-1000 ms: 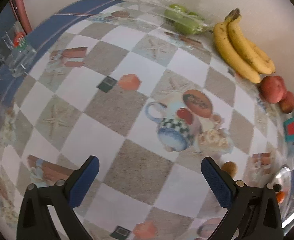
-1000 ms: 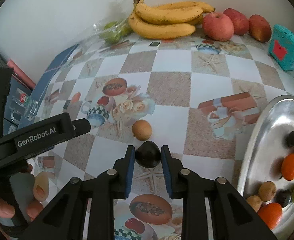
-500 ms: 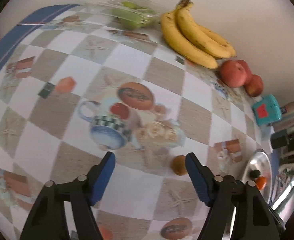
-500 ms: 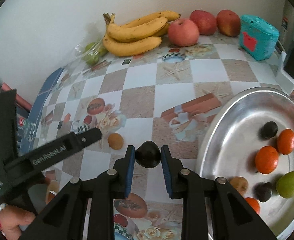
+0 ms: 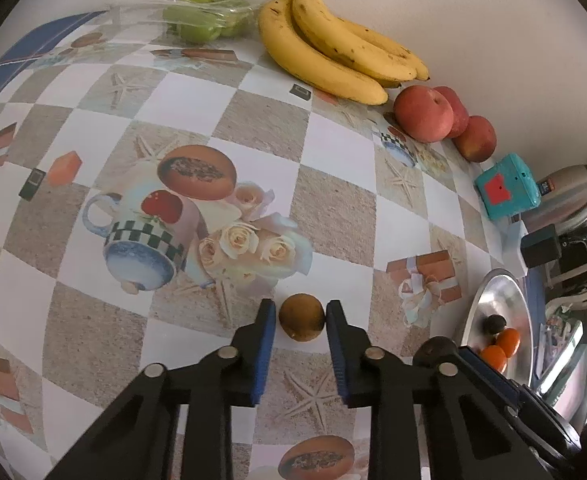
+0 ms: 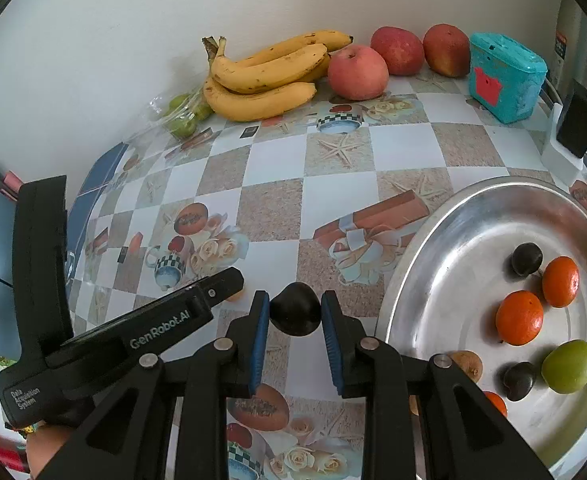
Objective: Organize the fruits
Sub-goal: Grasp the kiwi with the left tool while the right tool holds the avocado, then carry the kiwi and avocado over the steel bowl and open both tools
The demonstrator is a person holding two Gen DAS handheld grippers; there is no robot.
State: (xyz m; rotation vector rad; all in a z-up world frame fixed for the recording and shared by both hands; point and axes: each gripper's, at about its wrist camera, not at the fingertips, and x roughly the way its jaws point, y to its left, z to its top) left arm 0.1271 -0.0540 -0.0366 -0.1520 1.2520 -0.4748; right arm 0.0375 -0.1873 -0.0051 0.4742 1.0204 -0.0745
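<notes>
Where a second ago wide apart over bare worktop [image 5: 333, 208], now clamped, left tool [image 5: 300, 316] on the brown fruit [image 5: 301, 317] at lower centre, right tool [image 6: 294, 314] gripping the dark fruit [image 6: 294, 314] beside the tray [image 6: 425, 256]: both ready for tray delivery.

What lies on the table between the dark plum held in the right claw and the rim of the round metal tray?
Nothing: in the right wrist view, only bare patterned tablecloth separates the dark plum from the round metal tray.

table [image 6: 401, 152] | bananas [image 6: 261, 76] | 3 apples [image 6: 357, 72] | tray [image 6: 445, 248]
</notes>
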